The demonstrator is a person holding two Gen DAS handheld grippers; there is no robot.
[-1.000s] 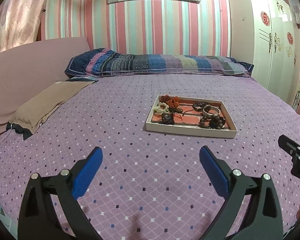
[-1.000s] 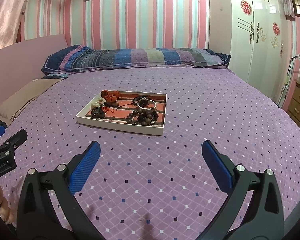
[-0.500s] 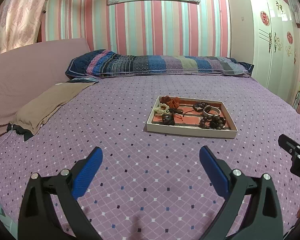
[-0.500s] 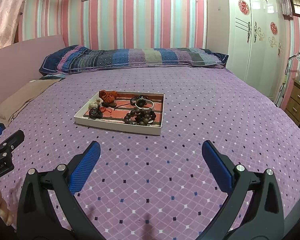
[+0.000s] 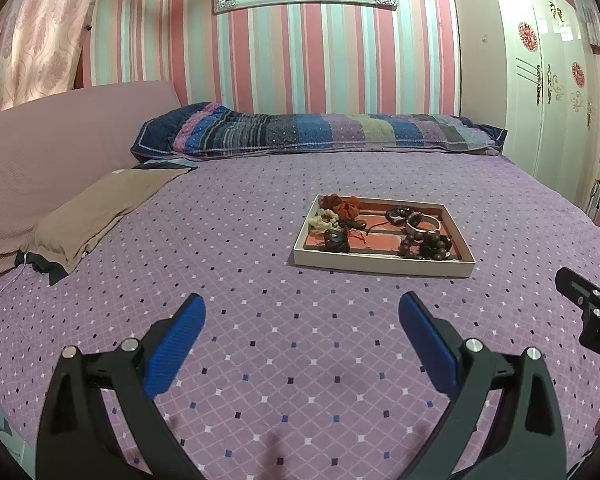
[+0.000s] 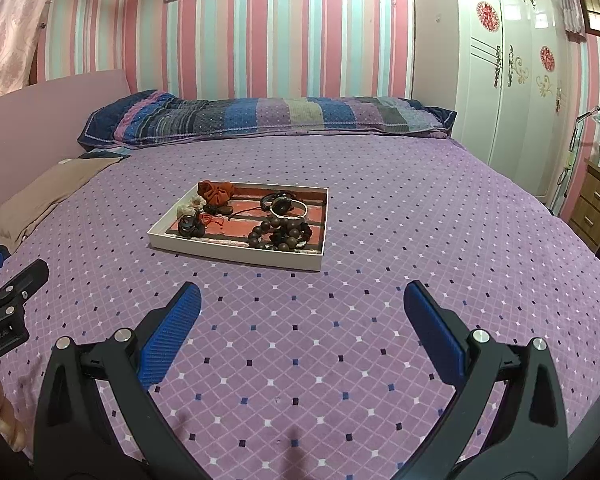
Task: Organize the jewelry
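Note:
A shallow white tray (image 5: 382, 266) with a red floor lies on the purple bedspread; it also shows in the right wrist view (image 6: 236, 254). In it lie a rust scrunchie (image 5: 342, 205), a cream scrunchie (image 5: 325, 219), a dark bead bracelet (image 5: 424, 246), a silver bangle (image 5: 422, 222) and small dark pieces. My left gripper (image 5: 302, 322) is open and empty, short of the tray. My right gripper (image 6: 302, 310) is open and empty, also short of the tray.
A striped pillow (image 5: 320, 134) lies at the bed's head. A tan cloth (image 5: 100, 208) lies at the left by a pink headboard (image 5: 56, 136). A white wardrobe (image 6: 512, 80) and a wooden drawer unit (image 6: 596, 204) stand at the right.
Both grippers have drifted slightly; the tray sits a little lower in the right wrist view. The jaws stay open and nothing has been picked up.

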